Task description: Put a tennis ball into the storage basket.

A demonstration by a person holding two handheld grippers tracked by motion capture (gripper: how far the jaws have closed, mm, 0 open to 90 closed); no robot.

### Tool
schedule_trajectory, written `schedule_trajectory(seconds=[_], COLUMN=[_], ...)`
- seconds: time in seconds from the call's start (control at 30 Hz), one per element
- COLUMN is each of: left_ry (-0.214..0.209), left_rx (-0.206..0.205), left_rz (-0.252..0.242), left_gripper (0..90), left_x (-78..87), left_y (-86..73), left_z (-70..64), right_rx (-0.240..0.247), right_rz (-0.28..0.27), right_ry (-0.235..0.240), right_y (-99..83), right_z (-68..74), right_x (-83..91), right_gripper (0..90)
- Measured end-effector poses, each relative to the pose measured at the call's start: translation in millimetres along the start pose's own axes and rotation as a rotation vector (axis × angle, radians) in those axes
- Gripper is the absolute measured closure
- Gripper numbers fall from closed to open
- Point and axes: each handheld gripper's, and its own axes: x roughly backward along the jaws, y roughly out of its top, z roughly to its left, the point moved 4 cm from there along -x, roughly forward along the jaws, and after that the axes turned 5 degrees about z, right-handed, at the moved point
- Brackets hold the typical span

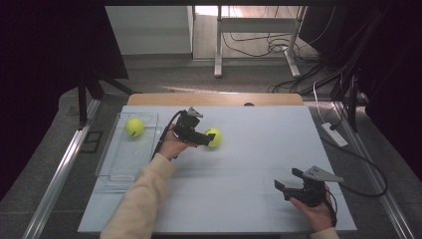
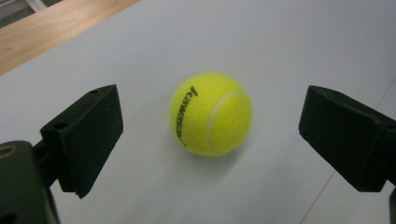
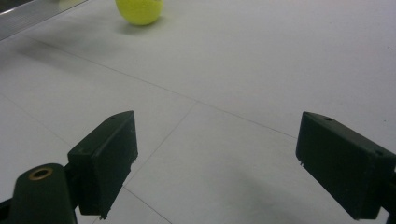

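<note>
Left claw (image 1: 211,139) is at mid-desk, jaws spread wide w/ a yellow tennis ball (image 1: 213,137) sitting between them on the desk (image 1: 259,149). In the left gripper view the ball (image 2: 211,114) sits centred between the two black jaws, clear gaps on both sides, so not touching either; claw (image 2: 210,135) is released, gripping nothing. Ball has dark "Kawasaki" lettering and a white seam facing the camera. Wooden edge strip (image 2: 51,28) shows beyond the far desk edge.

Right claw (image 1: 288,181) is near the front right corner of the desk, held in the person's right hand (image 1: 318,211), grey three-cornered plate (image 1: 322,174) on top. Jaws spread apart, nothing between them. In the right gripper view the claw (image 3: 215,163) is released over bare white desk surface, w/ the ball (image 3: 139,10) far off at the top edge.

Second tennis ball (image 1: 134,126) lies in a clear plastic tray (image 1: 115,167) at the desk's left side, toward the tray's far end. Left forearm in a cream sleeve (image 1: 139,199) reaches in from the bottom.
</note>
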Motion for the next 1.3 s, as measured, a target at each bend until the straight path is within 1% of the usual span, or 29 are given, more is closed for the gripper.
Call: schedule_trajectory(seconds=[0.03,0.13,0.3,0.4,0.5,0.57,0.63,0.73,0.77,0.83,1.03,1.3], left_ry=[-0.002,-0.002,-0.006,-0.006,-0.002,0.0,0.003,0.003,0.002,0.002,-0.005,-0.011], left_rx=[0.004,-0.002,0.007,0.006,0.015,0.028,0.031,0.037,0.039,0.046,0.046,0.059], left_rz=[0.0,0.012,0.024,0.043,0.061,0.069,0.084,0.091,0.099,0.104,0.114,0.127], left_gripper=[7.1,7.0,6.8,6.9,6.8,6.8,6.4,5.9,5.9,5.9,5.8,6.5], left_x=[-0.9,-3.3,-9.5,-14.6,-20.9,-25.0,-28.9,-32.8,-36.4,-39.3,-44.4,-53.1], left_y=[0.4,1.5,4.2,4.8,4.6,4.3,3.8,3.2,2.2,1.4,0.2,-1.9], left_z=[-0.4,-0.5,-0.1,0.8,3.3,5.0,6.6,6.6,7.5,8.2,7.9,7.2], right_rx=[0.0,0.0,0.002,0.001,0.0,0.0,-0.001,0.0,-0.002,-0.003,-0.002,-0.001], right_rz=[-0.001,0.0,0.001,0.001,0.001,0.002,0.002,0.001,0.0,-0.002,0.0,0.0], right_ry=[0.0,-0.002,-0.001,-0.001,-0.001,-0.001,-0.001,-0.002,-0.003,-0.001,-0.002,-0.002], right_y=[0.1,0.2,0.3,0.4,0.2,0.1,0.0,0.0,-0.1,-0.2,-0.3,-0.4], right_z=[0.0,0.0,0.5,0.5,0.4,0.2,0.1,0.0,-0.5,-0.8,-0.6,-0.7], right_x=[0.2,0.4,0.1,-0.1,0.0,0.0,0.0,0.1,0.5,0.6,0.2,0.0], right_gripper=[13.0,13.0,13.0,13.0,13.0,13.0,13.0,13.1,13.1,13.1,13.1,13.1])
